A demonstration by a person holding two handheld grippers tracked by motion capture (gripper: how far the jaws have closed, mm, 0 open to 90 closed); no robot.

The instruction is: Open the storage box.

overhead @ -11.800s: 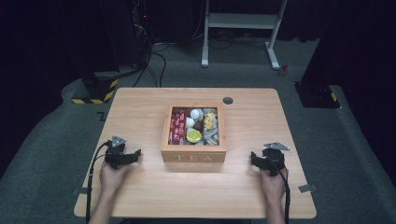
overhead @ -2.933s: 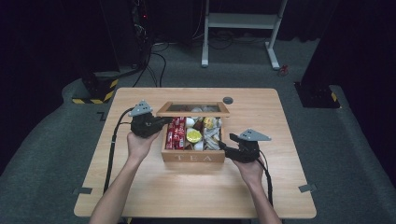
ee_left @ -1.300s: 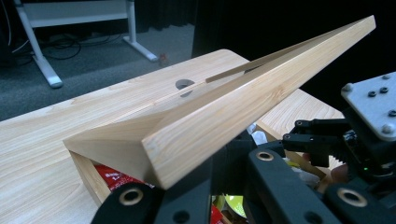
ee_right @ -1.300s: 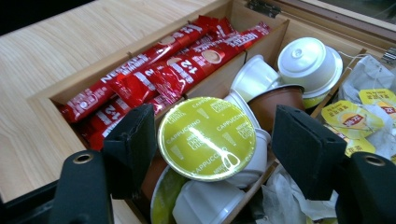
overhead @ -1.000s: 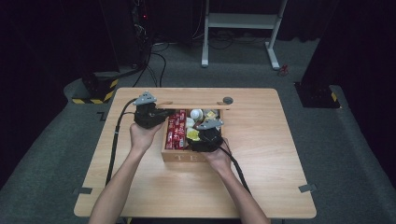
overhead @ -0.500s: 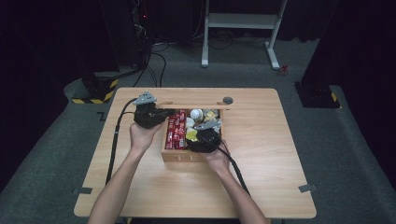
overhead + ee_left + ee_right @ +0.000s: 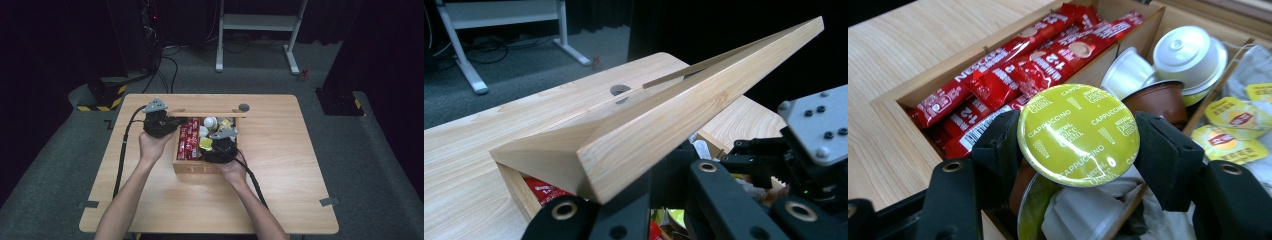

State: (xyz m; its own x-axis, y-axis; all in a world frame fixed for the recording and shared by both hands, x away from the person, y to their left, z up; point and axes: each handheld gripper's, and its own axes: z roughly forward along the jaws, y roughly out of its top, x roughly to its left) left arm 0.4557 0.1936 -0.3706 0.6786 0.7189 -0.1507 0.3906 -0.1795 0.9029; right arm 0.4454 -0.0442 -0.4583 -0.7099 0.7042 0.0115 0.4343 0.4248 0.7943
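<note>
A wooden tea box stands mid-table with its lid raised. My left gripper is shut on the lid's left corner and holds it up, jaws clamped on the wood. Inside the box, my right gripper has just been closing its jaws on a green-topped cappuccino capsule. Both pads press its rim. Red coffee sachets fill the left compartment.
White capsules, a brown capsule and yellow tea packets crowd the box around the held capsule. The table has a round cable hole behind the box. The right gripper sits close under the raised lid.
Over the last second both hands stay put. Before that, the left gripper lifted the lid and the right gripper moved from the box's right side down into it.
</note>
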